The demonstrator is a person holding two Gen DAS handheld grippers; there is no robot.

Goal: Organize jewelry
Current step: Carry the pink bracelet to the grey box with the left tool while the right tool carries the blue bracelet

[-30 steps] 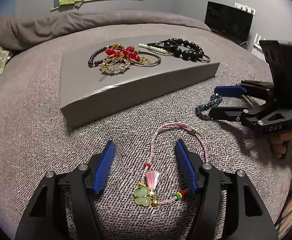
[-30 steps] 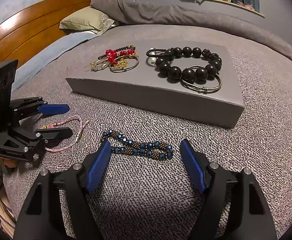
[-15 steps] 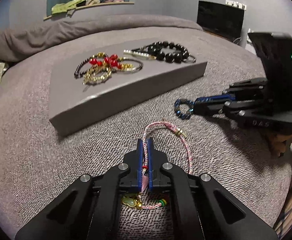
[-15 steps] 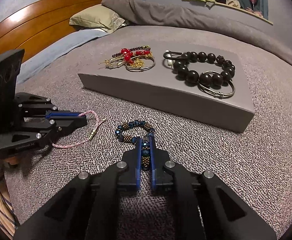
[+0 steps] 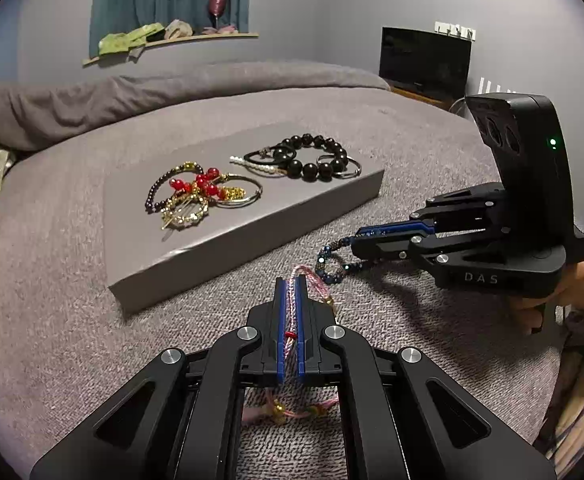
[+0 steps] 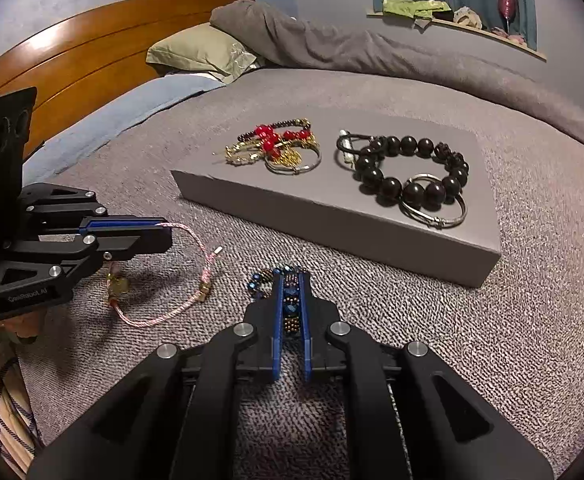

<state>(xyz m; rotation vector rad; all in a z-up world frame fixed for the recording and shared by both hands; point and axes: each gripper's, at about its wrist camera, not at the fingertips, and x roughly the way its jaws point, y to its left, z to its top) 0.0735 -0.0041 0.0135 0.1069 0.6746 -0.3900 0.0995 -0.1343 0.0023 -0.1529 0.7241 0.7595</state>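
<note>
My left gripper (image 5: 290,280) is shut on a pink cord bracelet (image 5: 311,283), whose cord runs between the blue pads while its green charm hangs below. In the right wrist view the same pink cord bracelet (image 6: 196,280) loops down from the left gripper (image 6: 166,232) just above the bedspread. My right gripper (image 6: 291,276) is shut on a blue beaded bracelet (image 6: 292,304). Seen from the left wrist, that blue beaded bracelet (image 5: 331,264) dangles from the right gripper (image 5: 355,240). A grey box (image 5: 140,248) beyond both holds red and gold bracelets (image 5: 200,196) and black bead bracelets (image 5: 311,156).
Everything lies on a bed with a grey knitted bedspread (image 6: 451,340). A wooden headboard (image 6: 72,52) and a pillow (image 6: 200,52) are at the far left. A hand (image 5: 571,284) holds the right gripper's handle. A dark screen (image 5: 423,60) stands past the bed.
Both grippers went from open to shut, the left on the pink cord bracelet, the right on the blue beaded one. The left gripper has since risen, lifting the cord off the bedspread.
</note>
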